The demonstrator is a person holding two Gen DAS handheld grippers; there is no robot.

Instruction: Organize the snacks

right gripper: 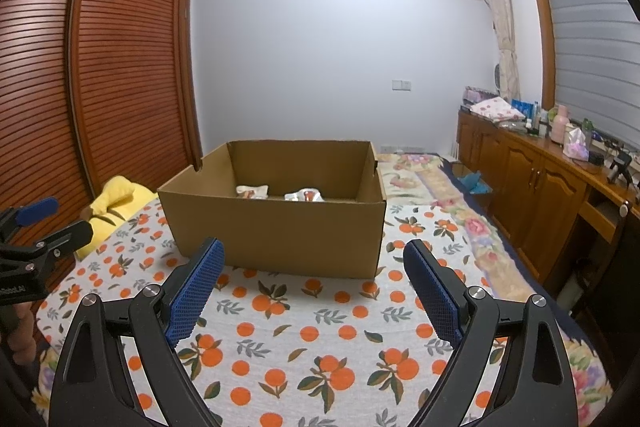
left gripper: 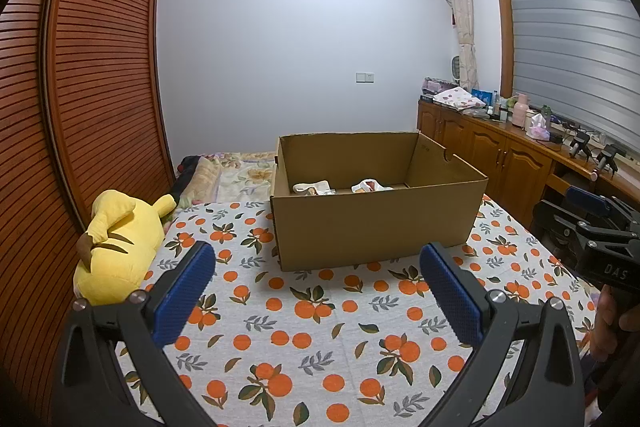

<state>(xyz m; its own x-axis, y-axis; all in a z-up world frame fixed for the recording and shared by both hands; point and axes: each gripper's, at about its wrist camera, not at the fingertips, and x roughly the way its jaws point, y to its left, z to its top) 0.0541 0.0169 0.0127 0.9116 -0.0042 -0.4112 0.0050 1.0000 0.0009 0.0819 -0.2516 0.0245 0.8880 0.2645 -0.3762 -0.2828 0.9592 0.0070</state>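
An open cardboard box stands on the orange-print cloth. Inside it lie two white snack packets, one to the left and one to the right. My left gripper hovers open over the cloth in front of the box, nothing between its blue pads. Just as open and bare, my right gripper hangs before the box. In the left wrist view the right gripper shows at the right edge; the left gripper shows at the left edge of the right wrist view.
A yellow plush toy lies left of the box by the slatted wardrobe. A floral quilt lies beyond the cloth. A wooden cabinet with bottles and clutter runs along the right under the window.
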